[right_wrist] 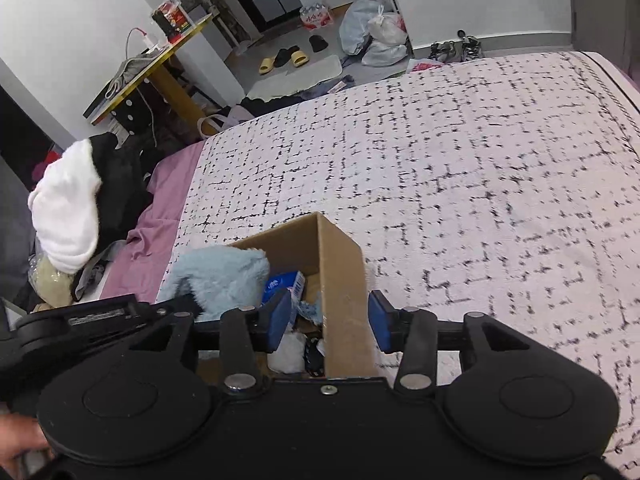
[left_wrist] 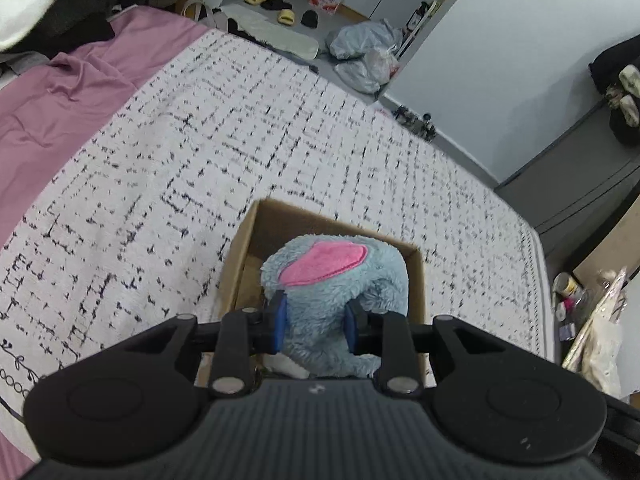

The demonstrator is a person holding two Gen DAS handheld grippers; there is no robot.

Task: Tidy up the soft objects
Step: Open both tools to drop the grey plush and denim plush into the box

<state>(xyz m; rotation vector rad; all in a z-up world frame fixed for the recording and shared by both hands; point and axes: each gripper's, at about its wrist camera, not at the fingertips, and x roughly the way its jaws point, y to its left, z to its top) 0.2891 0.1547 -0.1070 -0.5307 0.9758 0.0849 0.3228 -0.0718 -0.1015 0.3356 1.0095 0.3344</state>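
A light blue plush toy [left_wrist: 344,280] with a pink ear patch hangs over an open cardboard box [left_wrist: 248,240] on the bed. My left gripper [left_wrist: 316,326] is shut on the plush, its blue pads pressed into the fur. In the right wrist view the plush [right_wrist: 224,276] is at the box's left side. My right gripper [right_wrist: 330,320] is open, its jaws straddling the box's right wall [right_wrist: 344,280] without pinching it. Inside the box lie a blue-and-white packet [right_wrist: 286,286] and a white soft item [right_wrist: 286,354].
The box stands on a white blanket with black dashes [right_wrist: 460,184] over a pink sheet [left_wrist: 60,96]. A pile of white and black clothes [right_wrist: 76,216] lies at the bed's left. Slippers [right_wrist: 280,58] and plastic bags [right_wrist: 372,32] are on the floor beyond.
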